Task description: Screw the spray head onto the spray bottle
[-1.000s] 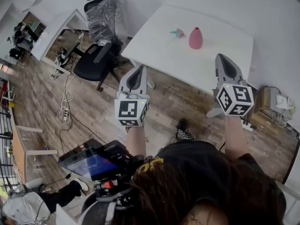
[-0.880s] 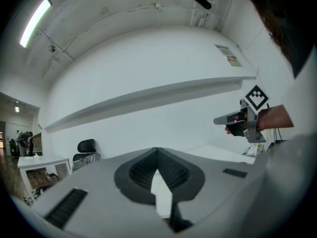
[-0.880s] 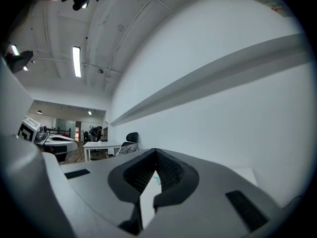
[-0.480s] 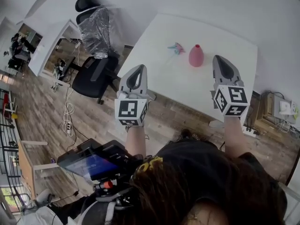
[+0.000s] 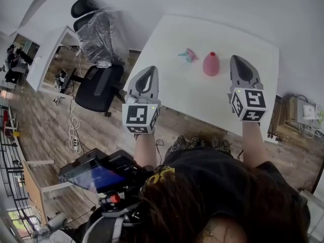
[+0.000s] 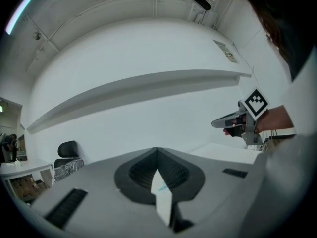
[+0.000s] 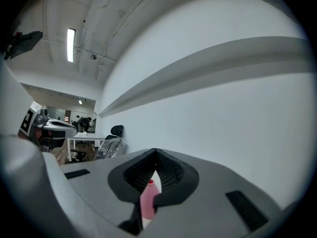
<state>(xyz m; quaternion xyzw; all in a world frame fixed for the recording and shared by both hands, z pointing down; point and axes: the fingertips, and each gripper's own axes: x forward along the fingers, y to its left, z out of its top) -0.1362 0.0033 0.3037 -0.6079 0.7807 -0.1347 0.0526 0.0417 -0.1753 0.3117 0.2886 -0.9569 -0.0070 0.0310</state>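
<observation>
A pink spray bottle [image 5: 211, 65] stands upright on the white table [image 5: 172, 85]. Its neck is bare. A small teal and pink spray head [image 5: 188, 55] lies on the table just left of it. My left gripper [image 5: 148, 72] is shut and empty, and hangs at the table's near left edge, short of both objects. My right gripper [image 5: 238, 60] is also shut and empty, and is raised over the table just right of the bottle. In the right gripper view the bottle [image 7: 147, 202] shows below the closed jaws [image 7: 156, 153]. In the left gripper view the jaws [image 6: 157, 151] meet, and the right gripper [image 6: 237, 123] shows far right.
An office chair wrapped in plastic [image 5: 96, 32] stands left of the table on the wooden floor. Another white desk [image 5: 48, 54] is further left. Cables [image 5: 73, 130] trail on the floor. A screen device [image 5: 96, 173] sits at the person's chest. A box [image 5: 302, 113] lies at the right.
The person has stepped toward the table, which now lies closer and lower in the head view. Both grippers have come nearer to the bottle and spray head and stayed shut.
</observation>
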